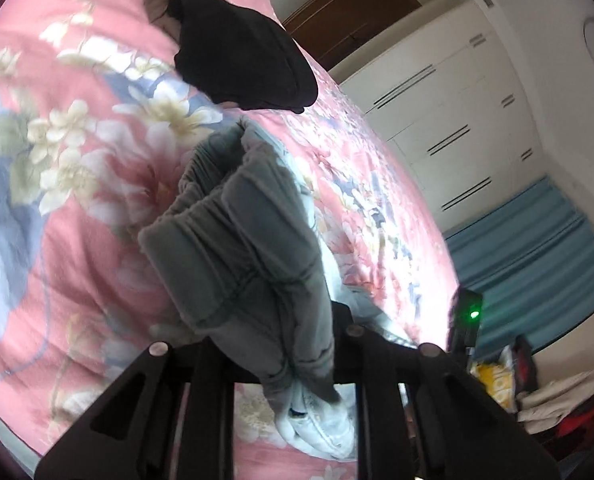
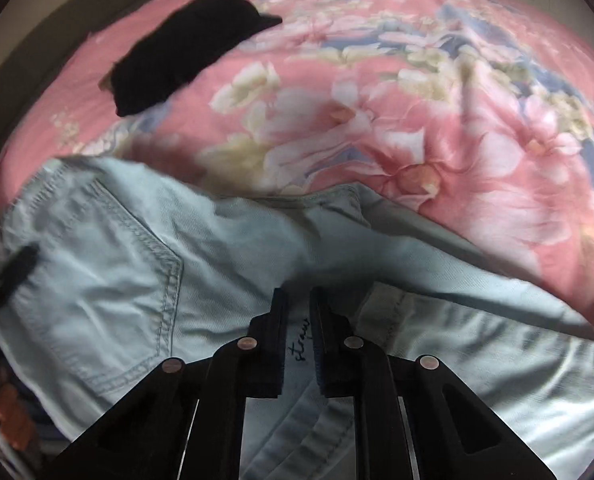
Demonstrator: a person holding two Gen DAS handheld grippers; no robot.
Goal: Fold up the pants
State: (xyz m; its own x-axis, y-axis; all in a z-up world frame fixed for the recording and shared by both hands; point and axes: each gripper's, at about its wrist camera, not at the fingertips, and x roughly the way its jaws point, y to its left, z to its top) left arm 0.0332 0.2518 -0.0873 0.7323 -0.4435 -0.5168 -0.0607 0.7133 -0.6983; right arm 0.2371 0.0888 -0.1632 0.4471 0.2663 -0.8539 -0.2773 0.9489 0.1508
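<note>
The pants are light blue jeans (image 2: pixel 137 264) lying on a pink floral bedspread (image 2: pixel 437 128). In the left wrist view the gathered elastic waistband (image 1: pixel 241 240) rises bunched from my left gripper (image 1: pixel 297 364), which is shut on the fabric; its fingertips are hidden by the cloth. In the right wrist view the back pocket shows at left and my right gripper (image 2: pixel 298 304) is shut on a fold of the jeans, with only a narrow gap between the fingers (image 2: pixel 279 320). The other gripper (image 2: pixel 17 264) shows as a dark shape at the left edge.
A folded black garment (image 1: pixel 241 56) (image 2: pixel 185 52) lies farther up the bed, with a brown garment (image 1: pixel 157 0) beyond it. A white wardrobe (image 1: pixel 457 120) and blue curtain (image 1: pixel 537 260) stand past the bed's edge. Clutter (image 1: pixel 497 380) lies on the floor.
</note>
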